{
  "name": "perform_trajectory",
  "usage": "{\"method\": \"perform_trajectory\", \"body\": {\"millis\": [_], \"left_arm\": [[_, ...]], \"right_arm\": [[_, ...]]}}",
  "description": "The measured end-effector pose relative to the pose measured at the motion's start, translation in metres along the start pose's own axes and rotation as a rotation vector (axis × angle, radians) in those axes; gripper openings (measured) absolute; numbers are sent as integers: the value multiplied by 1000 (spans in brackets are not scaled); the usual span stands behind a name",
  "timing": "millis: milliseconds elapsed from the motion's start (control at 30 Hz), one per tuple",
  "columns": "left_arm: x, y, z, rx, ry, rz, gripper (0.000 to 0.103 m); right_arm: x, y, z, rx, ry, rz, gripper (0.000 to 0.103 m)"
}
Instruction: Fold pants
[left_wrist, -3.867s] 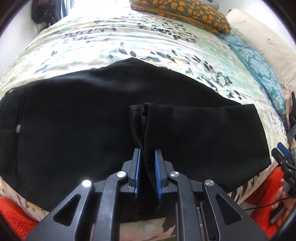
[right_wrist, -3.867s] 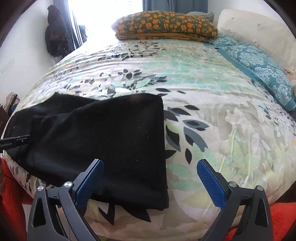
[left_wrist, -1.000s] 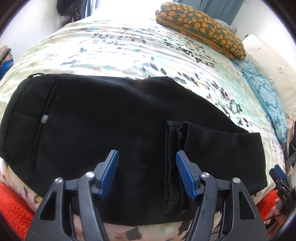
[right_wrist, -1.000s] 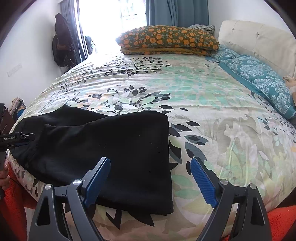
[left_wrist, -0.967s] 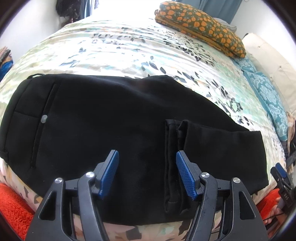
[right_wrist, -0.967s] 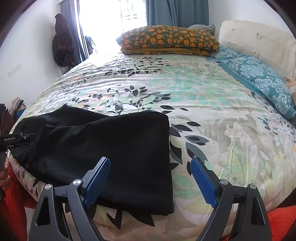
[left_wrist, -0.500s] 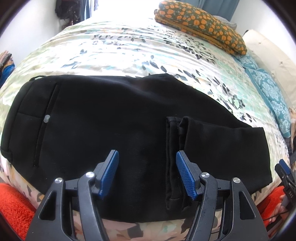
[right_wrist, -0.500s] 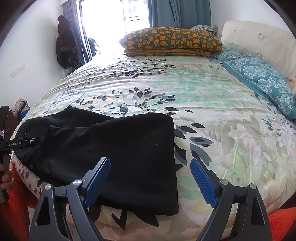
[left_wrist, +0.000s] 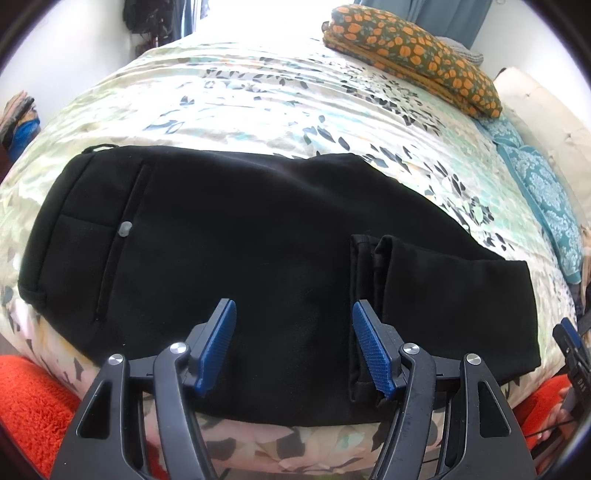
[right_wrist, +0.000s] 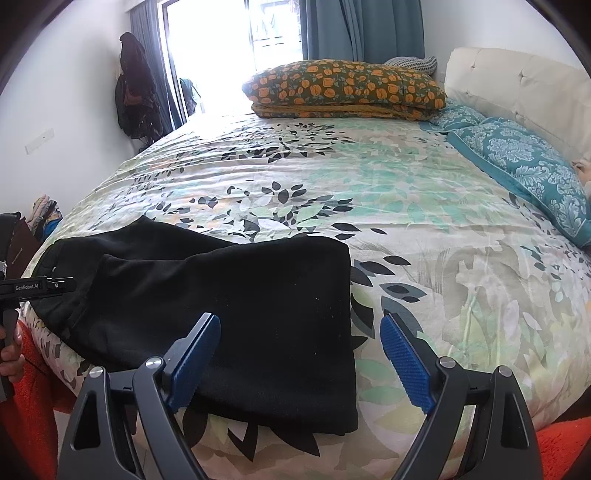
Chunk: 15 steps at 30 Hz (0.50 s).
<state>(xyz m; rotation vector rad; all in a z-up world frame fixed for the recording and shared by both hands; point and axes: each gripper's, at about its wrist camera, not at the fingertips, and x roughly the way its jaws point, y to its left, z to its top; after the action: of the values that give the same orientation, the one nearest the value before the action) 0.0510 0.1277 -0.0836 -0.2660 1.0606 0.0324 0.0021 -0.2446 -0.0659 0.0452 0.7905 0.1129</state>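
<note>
Left hand-held gripper (left_wrist: 291, 332) jaws wide apart; right hand-held gripper (right_wrist: 300, 349) likewise, both empty.

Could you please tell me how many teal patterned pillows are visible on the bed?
2: the nearer teal pillow along the bed's right side, the farther teal pillow beyond it by the headboard. Others may be hidden.

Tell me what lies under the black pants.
The black pants lie on the floral bedspread, which shows all round them. What the cloth covers, including between its folded layers, is hidden.

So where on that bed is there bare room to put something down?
The floral bedspread is bare between the black pants, the orange-flowered pillow and the teal pillows. The near left edge is crowded by the pants.
</note>
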Motion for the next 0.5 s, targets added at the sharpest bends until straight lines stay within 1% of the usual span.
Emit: {"method": "perform_trajectory", "body": {"millis": [67,133,167,233,333,433,500], "left_arm": [[-13,3,5,-16,-13,-16,68],[-30,6,10,-17,-55,-30,69],[-37,8,12,-9,-76,-26,75],[-45,14,13,-3,-106,-2,77],[-43,33,11,-52,-98,3,77],[-39,56,6,-122,-77,-19,77],[-39,74,11,-160,-58,-41,77]], "right_arm": [[-5,0,4,9,-17,8,88],[-9,0,7,19,-32,15,88],[-11,1,9,25,-39,18,88],[-13,2,12,27,-53,18,88],[-11,9,9,-12,-43,0,89],[-10,15,2,-61,-10,11,89],[-14,18,-1,-85,-6,10,89]]}}
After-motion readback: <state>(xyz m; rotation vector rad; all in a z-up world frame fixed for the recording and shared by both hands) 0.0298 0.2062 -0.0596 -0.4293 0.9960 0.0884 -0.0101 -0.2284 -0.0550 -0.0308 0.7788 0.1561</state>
